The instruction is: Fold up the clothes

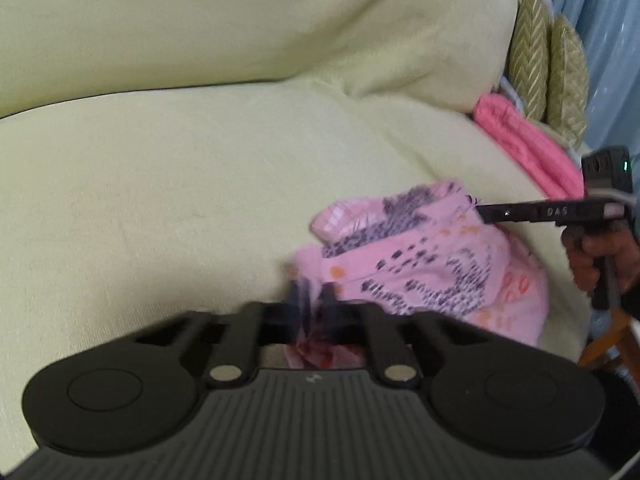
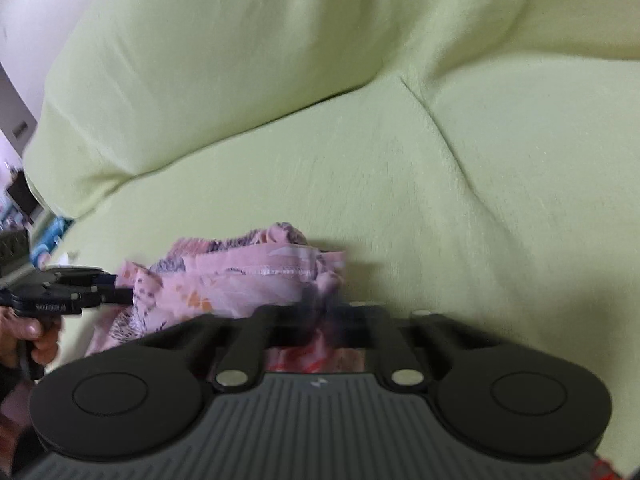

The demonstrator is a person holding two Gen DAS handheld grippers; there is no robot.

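Pink garment (image 1: 424, 256), patterned with dark and orange marks, sits bunched low over the front of the sofa seat (image 1: 200, 184), held at two ends. Left gripper (image 1: 310, 300) has its fingers pressed together on one edge of the cloth; fabric is bunched between them. Right gripper (image 2: 322, 304) likewise pinches another edge near a stitched hem, blurry but cloth is clearly caught in the fingers. In the left view the right gripper's tip meets the garment's far upper corner. Judgement: early in the fold. The piece is still crumpled and slack between the two grips, with no flat panel and no clean crease visible, so it looks like spreading or shaking out comes first; all actual folds seem left to do. Further back, a pink folded item (image 1: 528, 144) lies at the seat's end beside two striped cushions (image 1: 548, 68); it may be a finished piece, can't confirm. Both views motion-blurred.
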